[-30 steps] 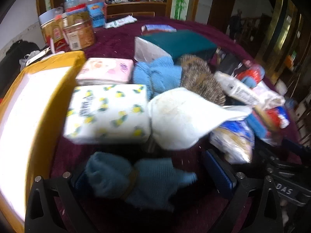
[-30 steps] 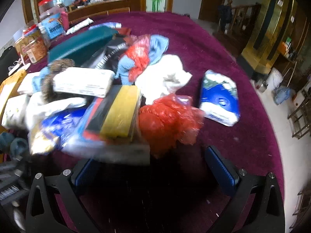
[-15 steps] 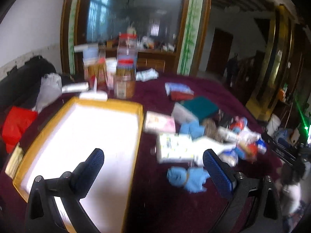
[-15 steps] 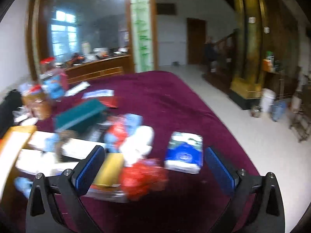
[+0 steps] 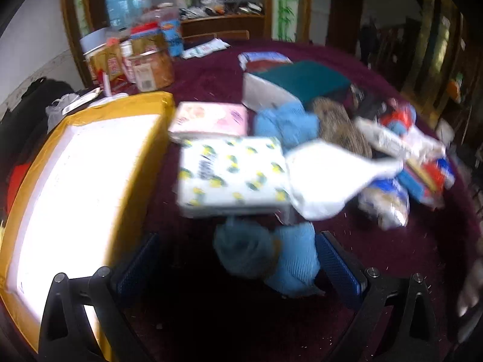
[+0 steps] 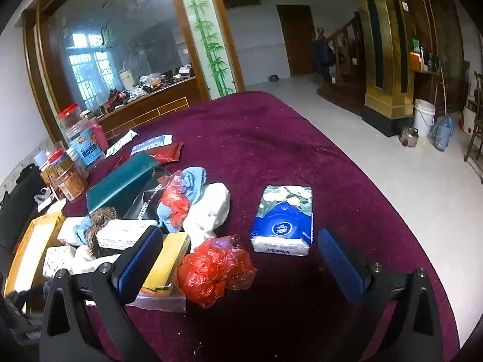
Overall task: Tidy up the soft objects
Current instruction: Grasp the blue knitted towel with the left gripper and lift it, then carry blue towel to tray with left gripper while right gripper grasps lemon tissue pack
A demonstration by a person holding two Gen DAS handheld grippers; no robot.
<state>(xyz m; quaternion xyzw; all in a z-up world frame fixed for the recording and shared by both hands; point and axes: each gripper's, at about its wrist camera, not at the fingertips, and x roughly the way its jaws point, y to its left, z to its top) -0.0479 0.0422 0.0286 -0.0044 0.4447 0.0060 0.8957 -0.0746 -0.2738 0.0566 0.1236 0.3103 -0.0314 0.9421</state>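
Observation:
My left gripper (image 5: 238, 267) is open just above the maroon table, its pads either side of a rolled blue cloth (image 5: 265, 256) that lies on the table. Behind the cloth lie a lemon-print tissue pack (image 5: 232, 178), a pink tissue pack (image 5: 208, 119), a white cloth (image 5: 329, 178) and another blue cloth (image 5: 286, 123). A yellow-rimmed white tray (image 5: 75, 181) sits to the left. My right gripper (image 6: 238, 264) is open and empty above the table, with a red plastic bag (image 6: 214, 271) between its pads and a blue Vinda tissue pack (image 6: 283, 223) just beyond.
A green box (image 5: 302, 80) and snack jars (image 5: 148, 60) stand at the back. Mixed packets (image 5: 416, 163) pile to the right. In the right wrist view a yellow sponge in a clear bag (image 6: 169, 265) lies by the left pad. The table edge (image 6: 407, 226) curves off to the right.
Both grippers lifted away half a second ago. The left has dropped back low over the rolled blue cloth; the right has come down closer to the red bag. Both stayed open.

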